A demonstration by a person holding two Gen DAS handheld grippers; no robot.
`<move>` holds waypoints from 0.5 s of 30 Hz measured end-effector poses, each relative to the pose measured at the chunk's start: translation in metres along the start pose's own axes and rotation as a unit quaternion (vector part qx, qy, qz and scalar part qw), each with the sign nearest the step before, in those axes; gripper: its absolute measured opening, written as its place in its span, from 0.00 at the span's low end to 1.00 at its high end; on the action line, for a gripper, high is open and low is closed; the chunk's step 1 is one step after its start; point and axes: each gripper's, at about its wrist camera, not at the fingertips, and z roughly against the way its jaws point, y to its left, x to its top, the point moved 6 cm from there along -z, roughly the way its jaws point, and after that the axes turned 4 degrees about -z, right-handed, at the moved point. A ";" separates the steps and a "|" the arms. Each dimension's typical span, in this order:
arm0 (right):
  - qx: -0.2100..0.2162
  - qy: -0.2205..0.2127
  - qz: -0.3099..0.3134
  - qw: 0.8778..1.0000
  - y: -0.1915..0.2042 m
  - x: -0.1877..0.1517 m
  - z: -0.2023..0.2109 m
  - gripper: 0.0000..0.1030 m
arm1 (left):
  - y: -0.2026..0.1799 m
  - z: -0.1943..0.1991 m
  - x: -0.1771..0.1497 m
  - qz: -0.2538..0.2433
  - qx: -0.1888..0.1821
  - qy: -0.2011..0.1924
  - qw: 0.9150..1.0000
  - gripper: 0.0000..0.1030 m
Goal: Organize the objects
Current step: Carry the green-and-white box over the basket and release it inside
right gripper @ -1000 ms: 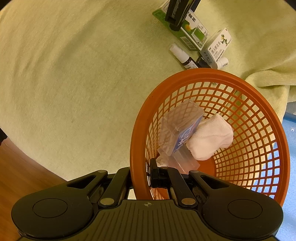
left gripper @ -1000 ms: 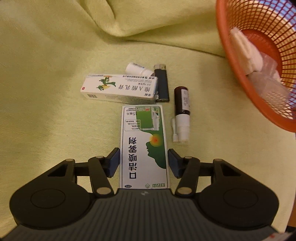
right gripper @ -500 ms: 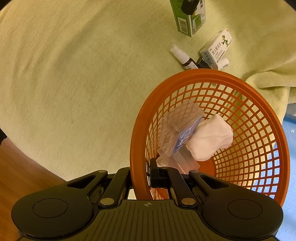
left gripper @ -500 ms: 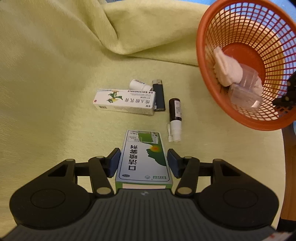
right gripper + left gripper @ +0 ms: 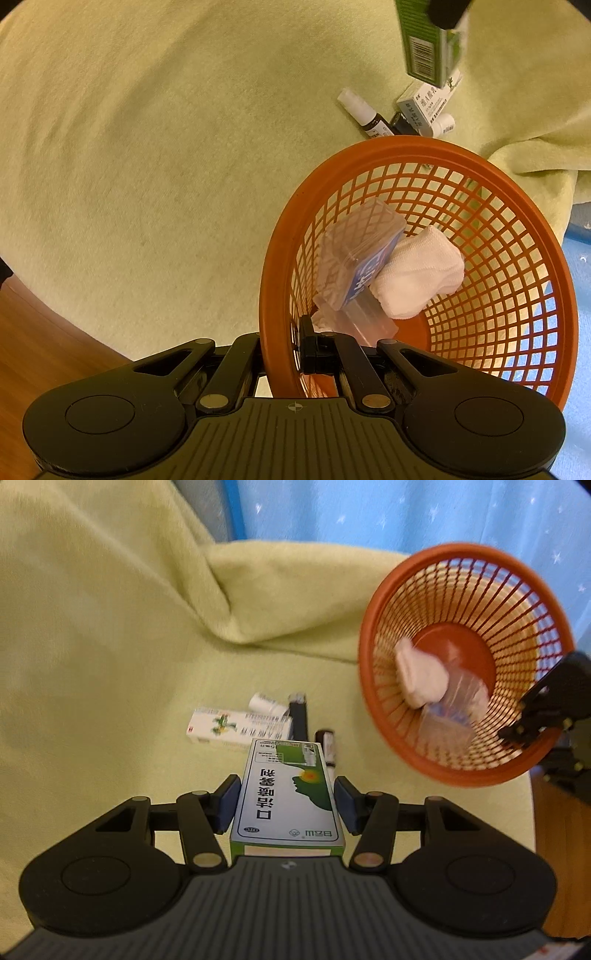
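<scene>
While the right gripper (image 5: 282,354) pinches the orange mesh basket (image 5: 491,177) rim, the left gripper (image 5: 287,805) clamps a green-and-white carton (image 5: 286,794); four items remain on the yellow-green cloth (image 5: 92,664).

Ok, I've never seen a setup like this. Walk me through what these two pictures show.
A person holds two hand-held grippers, each with a camera looking out along its two fingers. The black shapes at the bottom of each picture are those fingers.

In the left gripper's view, the left gripper is shut on a green and white box, lifted above the yellow-green cloth.

In the right gripper's view, the right gripper pinches the rim of an orange basket. Inside lie a white folded cloth and a clear plastic case.

On the yellow-green cloth remain a white box, a brown spray bottle, a black lighter and a small white bottle.
</scene>
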 end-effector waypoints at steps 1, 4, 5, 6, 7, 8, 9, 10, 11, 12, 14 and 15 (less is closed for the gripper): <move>0.000 0.000 0.000 1.000 0.000 0.000 0.000 0.00 | -0.002 0.003 0.003 -0.001 -0.003 -0.003 1.000 0.48; 0.000 0.001 -0.001 1.000 0.000 0.000 0.000 0.00 | -0.007 0.008 0.011 0.002 -0.013 -0.010 1.000 0.48; 0.000 0.001 -0.001 1.000 0.000 0.000 -0.001 0.00 | -0.008 0.009 0.013 0.002 -0.015 -0.012 1.000 0.48; 0.000 0.001 -0.001 1.000 0.000 0.000 -0.001 0.00 | -0.010 0.010 0.015 0.001 -0.017 -0.013 1.000 0.48; 0.000 0.001 -0.002 1.000 -0.001 0.000 -0.001 0.00 | -0.011 0.010 0.017 0.001 -0.019 -0.015 1.000 0.48; 0.000 0.001 -0.002 1.000 -0.001 0.000 -0.001 0.00 | -0.012 0.011 0.020 0.001 -0.021 -0.016 1.000 0.48; 0.000 0.001 -0.003 1.000 -0.001 0.000 -0.001 0.00 | -0.012 0.013 0.021 0.001 -0.023 -0.019 1.000 0.48; 0.000 0.001 -0.003 1.000 -0.001 0.000 -0.001 0.00 | -0.013 0.014 0.024 0.002 -0.025 -0.021 0.999 0.48; 0.000 0.001 -0.003 1.000 -0.001 0.000 -0.001 0.00 | -0.014 0.015 0.026 0.003 -0.028 -0.023 0.999 0.48; 0.000 0.001 -0.002 1.000 -0.001 0.000 -0.001 0.00 | -0.016 0.017 0.028 0.002 -0.030 -0.026 0.999 0.48; 0.000 0.001 -0.003 1.000 -0.001 0.000 -0.001 0.00 | -0.018 0.021 0.031 -0.001 -0.034 -0.030 0.999 0.48; 0.001 0.001 -0.002 1.000 -0.001 0.000 -0.001 0.00 | -0.020 0.022 0.033 -0.002 -0.036 -0.032 0.999 0.48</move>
